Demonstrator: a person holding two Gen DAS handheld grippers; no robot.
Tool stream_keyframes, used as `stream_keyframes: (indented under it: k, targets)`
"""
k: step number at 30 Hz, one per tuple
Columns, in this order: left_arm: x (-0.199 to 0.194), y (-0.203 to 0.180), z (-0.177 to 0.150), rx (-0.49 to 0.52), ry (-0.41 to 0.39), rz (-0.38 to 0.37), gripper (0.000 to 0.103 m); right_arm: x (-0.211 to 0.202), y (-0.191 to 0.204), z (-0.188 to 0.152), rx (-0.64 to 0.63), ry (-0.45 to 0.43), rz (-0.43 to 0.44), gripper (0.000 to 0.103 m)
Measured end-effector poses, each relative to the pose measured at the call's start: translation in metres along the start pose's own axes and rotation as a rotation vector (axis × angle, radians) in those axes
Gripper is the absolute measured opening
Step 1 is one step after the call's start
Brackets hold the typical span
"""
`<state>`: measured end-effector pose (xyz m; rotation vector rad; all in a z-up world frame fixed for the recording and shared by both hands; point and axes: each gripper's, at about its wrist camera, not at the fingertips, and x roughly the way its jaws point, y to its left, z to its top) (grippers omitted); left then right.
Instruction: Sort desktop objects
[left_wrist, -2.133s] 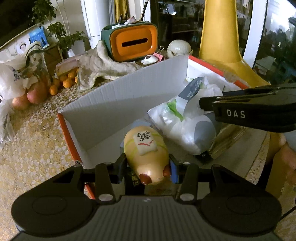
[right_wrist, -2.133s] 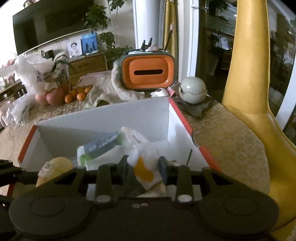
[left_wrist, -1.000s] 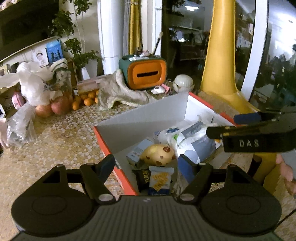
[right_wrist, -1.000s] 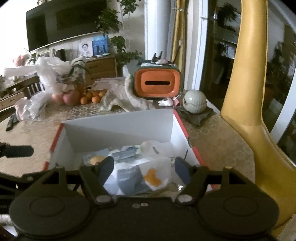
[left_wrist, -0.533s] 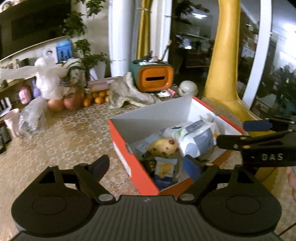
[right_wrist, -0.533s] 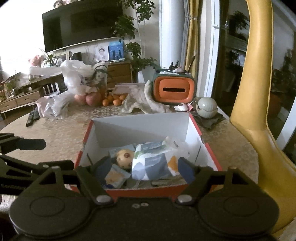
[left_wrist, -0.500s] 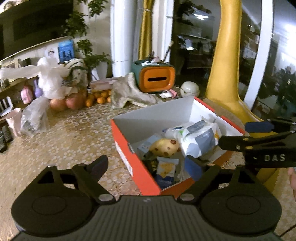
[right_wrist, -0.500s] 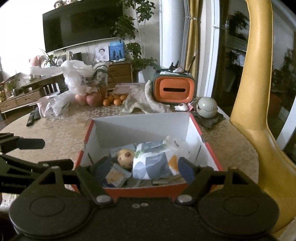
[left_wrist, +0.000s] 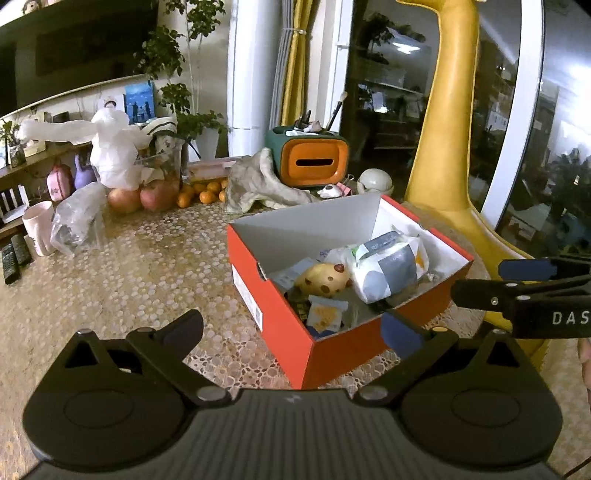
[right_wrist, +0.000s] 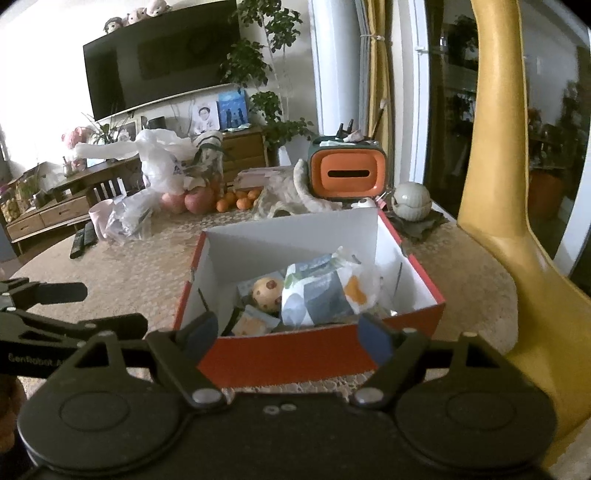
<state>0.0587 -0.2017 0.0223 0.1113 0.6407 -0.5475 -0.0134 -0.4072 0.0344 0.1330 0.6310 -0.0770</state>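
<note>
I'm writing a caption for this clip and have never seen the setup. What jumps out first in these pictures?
The red box with white inner walls sits mid-table, holding a spotted yellow toy, a white plastic package and small snack packets. Behind it stands an orange-fronted tissue holder, with apples and oranges further left. Both the left gripper and right gripper hover open and empty in front of the box.
</note>
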Motion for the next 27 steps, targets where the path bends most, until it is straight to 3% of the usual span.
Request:
stream_keyframes:
  k: [19,27]
  targets:
    - [-0.008,-0.004,-0.009,0.021,-0.007,-0.017,0.103,-0.003,-0.003,-0.013,0.040,0.031,-0.007,0.083]
    - [-0.009,0.006,-0.010,0.011,-0.004,0.015,0.103,0.002,0.000,-0.014,0.047,0.047,-0.017,0.083]
